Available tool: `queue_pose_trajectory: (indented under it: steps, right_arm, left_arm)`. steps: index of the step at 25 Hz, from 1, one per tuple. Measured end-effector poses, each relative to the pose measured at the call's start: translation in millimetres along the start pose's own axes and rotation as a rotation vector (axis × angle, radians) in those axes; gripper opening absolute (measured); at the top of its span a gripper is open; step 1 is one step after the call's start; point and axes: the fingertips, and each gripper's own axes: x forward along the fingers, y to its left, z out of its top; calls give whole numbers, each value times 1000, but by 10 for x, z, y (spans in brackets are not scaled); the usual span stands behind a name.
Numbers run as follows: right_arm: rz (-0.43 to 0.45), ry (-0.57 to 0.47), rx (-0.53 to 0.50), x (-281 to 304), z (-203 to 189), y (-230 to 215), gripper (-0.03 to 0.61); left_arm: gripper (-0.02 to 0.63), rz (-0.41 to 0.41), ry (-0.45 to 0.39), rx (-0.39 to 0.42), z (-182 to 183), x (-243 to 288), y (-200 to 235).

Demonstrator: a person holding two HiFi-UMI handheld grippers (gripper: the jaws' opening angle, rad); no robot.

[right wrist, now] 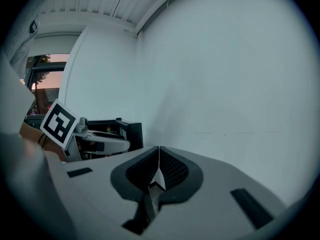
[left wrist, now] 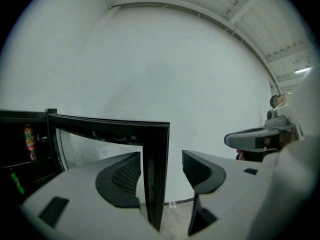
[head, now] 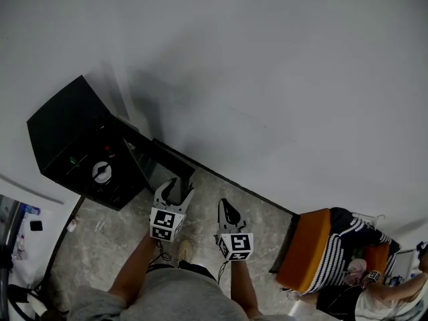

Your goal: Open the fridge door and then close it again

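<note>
Nearest to us, at six o'clock in the head view, two bare forearms hold the grippers out over the mottled grey stone floor. The left gripper has its jaws spread wide. The free edge of the black-framed glass fridge door stands between them, close to the left pad and clear of the right, so nothing is clamped. The right gripper sits at the left one's three o'clock, jaws pressed together and empty.

The small black boxy fridge stands at nine o'clock against the white wall. Its door is swung out towards us, and a red drinks can shows on a shelf inside.

We judge the door stiff and fairly light, turning freely on its hinge. The pane is the fragile part, and the smooth frame may slip under the pads. We would hold or push the vertical frame edge farthest from the hinge, where leverage is best, and keep off the glass. Closing probably needs only a gentle, steady push.
</note>
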Motion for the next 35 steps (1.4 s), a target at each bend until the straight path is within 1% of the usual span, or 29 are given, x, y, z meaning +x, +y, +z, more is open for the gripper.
queue_pose_trajectory:
  steps: [4,9,12,15,19,23,28,35]
  right_arm:
    - [26,-7,-4,80,25,92,23]
    - [83,-27,-1,200,132,363,23]
    - [128,-41,-6,276,186,554,23]
    - [172,-53,-13,353,240,771,23]
    - [237,-63,-26,455,314,1147,23]
    - [305,-75,-40,559,375,1550,23]
    - [392,-86,-53,697,437,2067,23]
    - [483,-101,-68,831,514,2683,23]
  left_arm:
    - [244,31,-31,-14,52,-151,115]
    - [241,58,-51,-12,86,-412,295]
    - [205,88,-62,-22,76,-594,417]
    - [146,143,-78,-25,92,-810,590]
    - [116,233,-95,-33,122,-1180,882]
    - [68,338,-116,-33,157,-1589,1210]
    - [32,435,-125,-50,133,-2073,1559]
    - [17,522,-132,-62,60,-2570,1909]
